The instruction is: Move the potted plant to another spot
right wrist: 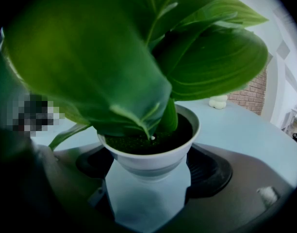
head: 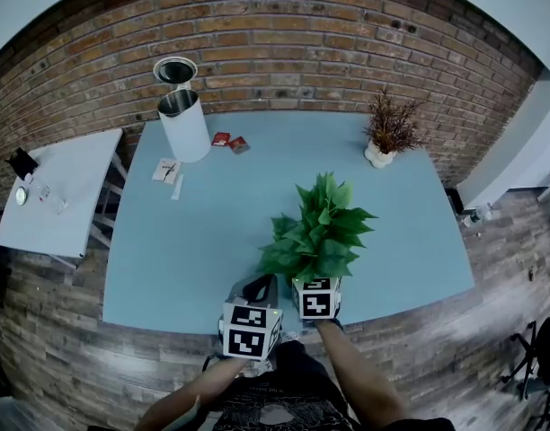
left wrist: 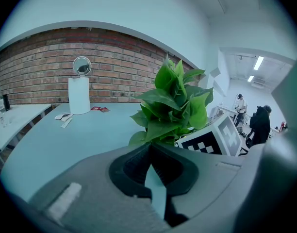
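The potted plant, broad green leaves in a small white pot, is near the front edge of the light blue table. My right gripper is at its base, largely hidden under the leaves. In the right gripper view the white pot sits between the jaws of the right gripper, which is shut on its sides. My left gripper is just left of the plant with nothing in it. In the left gripper view its jaws are shut to a thin slit, and the plant rises just beyond them to the right.
A white cylindrical bin and a round metal lid stand at the table's back left, with red packets and papers nearby. A dried plant in a white pot stands back right. A white side table is at left.
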Demonstrator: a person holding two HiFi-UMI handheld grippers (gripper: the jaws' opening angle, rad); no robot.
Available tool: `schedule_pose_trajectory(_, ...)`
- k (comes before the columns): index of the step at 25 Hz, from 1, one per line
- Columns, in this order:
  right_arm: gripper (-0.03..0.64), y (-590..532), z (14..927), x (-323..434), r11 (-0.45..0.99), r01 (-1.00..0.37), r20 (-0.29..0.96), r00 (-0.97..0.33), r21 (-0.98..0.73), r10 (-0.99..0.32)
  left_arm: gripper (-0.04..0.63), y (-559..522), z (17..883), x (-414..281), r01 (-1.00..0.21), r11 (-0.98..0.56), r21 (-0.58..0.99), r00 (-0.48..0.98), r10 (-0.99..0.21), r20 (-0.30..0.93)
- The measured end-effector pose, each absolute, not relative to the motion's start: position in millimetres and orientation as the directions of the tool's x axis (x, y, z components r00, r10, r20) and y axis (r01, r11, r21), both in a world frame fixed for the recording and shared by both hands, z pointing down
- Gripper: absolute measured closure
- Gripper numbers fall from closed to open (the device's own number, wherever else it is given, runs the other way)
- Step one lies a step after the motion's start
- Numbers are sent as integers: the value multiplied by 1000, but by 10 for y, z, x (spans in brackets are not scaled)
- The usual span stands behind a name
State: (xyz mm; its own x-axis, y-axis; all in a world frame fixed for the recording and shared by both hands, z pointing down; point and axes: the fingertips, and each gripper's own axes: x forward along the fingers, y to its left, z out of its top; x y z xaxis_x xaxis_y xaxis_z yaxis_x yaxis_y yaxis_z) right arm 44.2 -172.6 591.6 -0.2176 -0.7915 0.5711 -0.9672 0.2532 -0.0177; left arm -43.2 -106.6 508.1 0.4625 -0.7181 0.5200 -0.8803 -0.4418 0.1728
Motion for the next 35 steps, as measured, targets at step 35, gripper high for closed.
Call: schedule_pose_trajectory(35, 178, -1220, 5765, 497, 245, -969, 555, -221, -32, -802, 597, -718, 5112, -277, -854, -481, 198, 509, -695, 507)
